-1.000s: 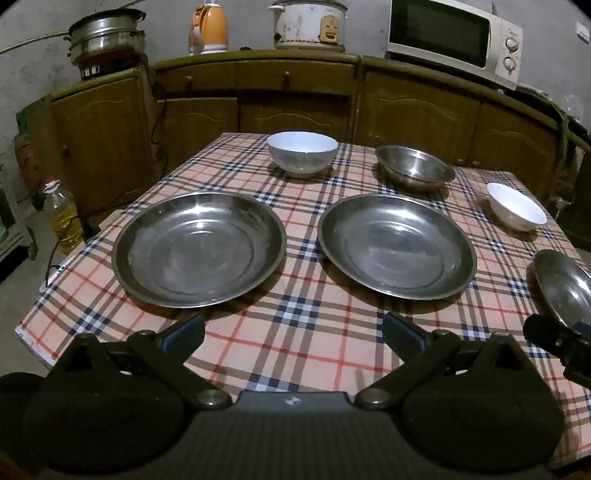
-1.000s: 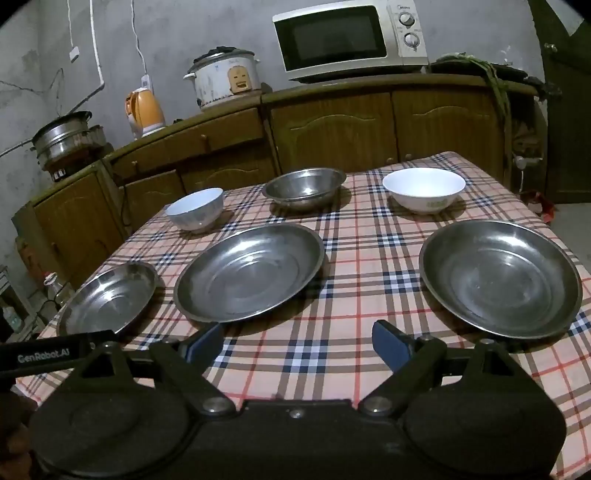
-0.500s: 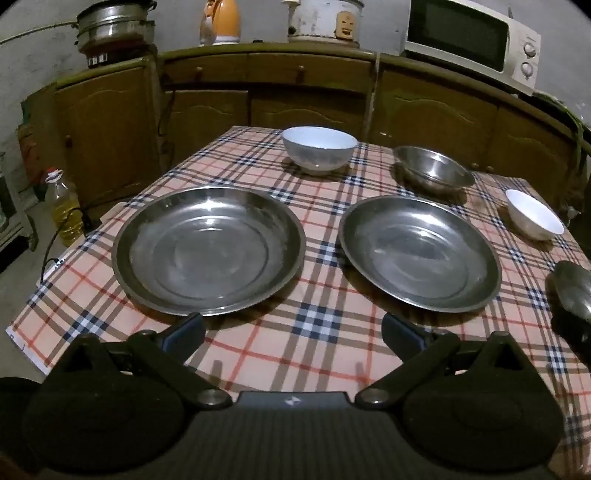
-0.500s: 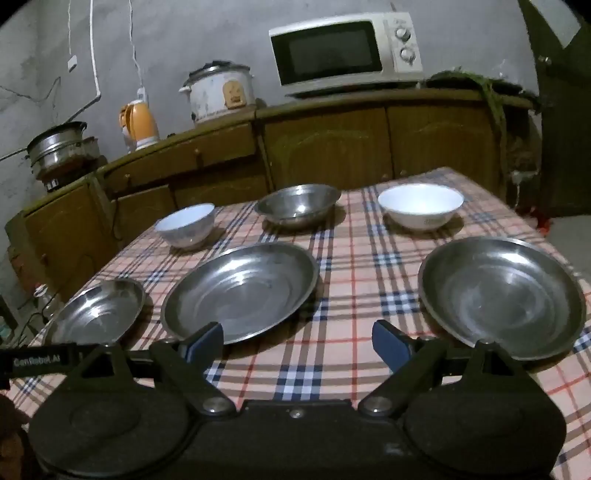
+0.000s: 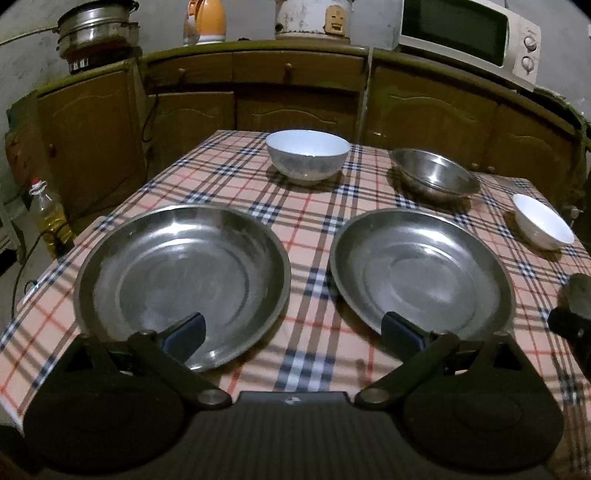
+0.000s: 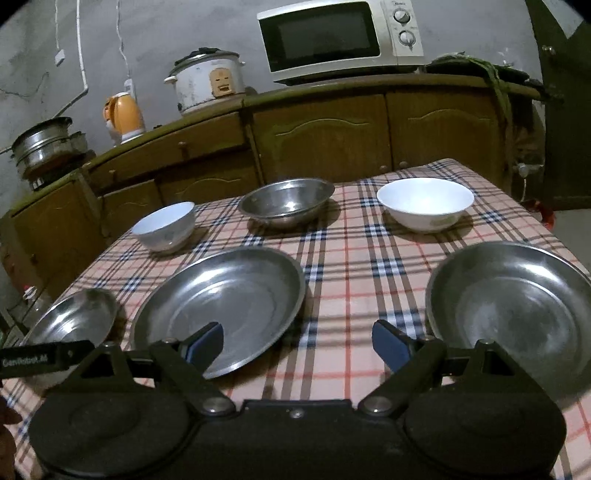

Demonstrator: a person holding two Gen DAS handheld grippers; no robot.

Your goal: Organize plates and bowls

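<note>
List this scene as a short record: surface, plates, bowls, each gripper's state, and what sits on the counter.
surface: table under a plaid cloth
plates: three steel, empty, apart: left plate, middle plate, right plate
bowls: left white bowl, steel bowl, right white bowl, all behind the plates
left gripper: open, holding nothing
right gripper: open, holding nothing
counter: microwave, rice cooker, kettle, steel pots

Checked tablecloth: two large steel plates, near left and near right, apart. Far: white bowl, steel bowl, small white bowl at right. Left gripper spread wide, empty, above the near edge.
</note>
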